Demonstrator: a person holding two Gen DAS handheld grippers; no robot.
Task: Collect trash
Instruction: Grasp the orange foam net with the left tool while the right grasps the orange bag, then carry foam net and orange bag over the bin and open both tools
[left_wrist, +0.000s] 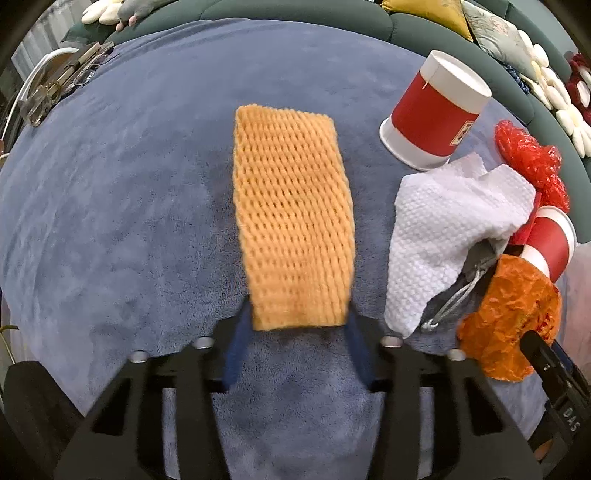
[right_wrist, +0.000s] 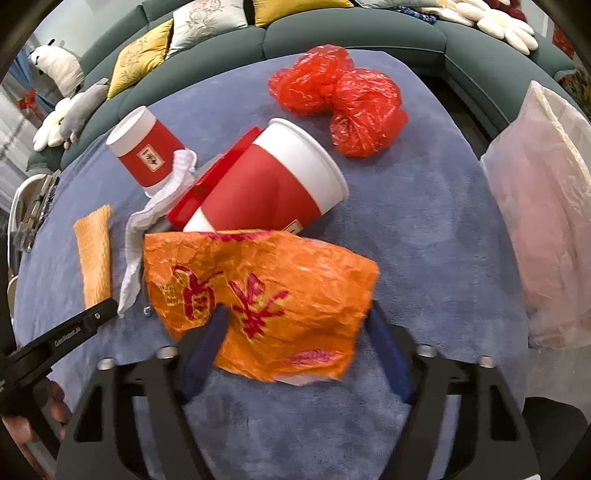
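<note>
A: Left wrist view: left gripper (left_wrist: 299, 325) points down at the blue plush cover (left_wrist: 110, 221), its blue fingers (left_wrist: 236, 347) at either side of the near end of the orange foam net (left_wrist: 291, 218). Pads look to be on the net's edges, gripping it.

B: Lifted?

A: Cannot tell. Its far end lies flat on the cover.

B: Right wrist view?

A: Right gripper (right_wrist: 295, 325) straddles the crumpled orange plastic bag (right_wrist: 266, 295) with red characters. The left finger (right_wrist: 207, 343) overlaps the bag's edge, the right one sits just beside it. Firm pinch or loose, cannot tell.

B: Other trash?

A: A red-and-white paper cup (right_wrist: 273, 184) on its side just behind the bag, a red flat piece (right_wrist: 214, 177) against it, a second cup (right_wrist: 146, 151) further left, white paper towel (right_wrist: 155, 214) between them, red crumpled plastic (right_wrist: 340, 99) at the back.

B: Anything else?

A: Clear plastic bag (right_wrist: 543, 221) at the right edge, green sofa (right_wrist: 354, 37) with cushions behind.
</note>
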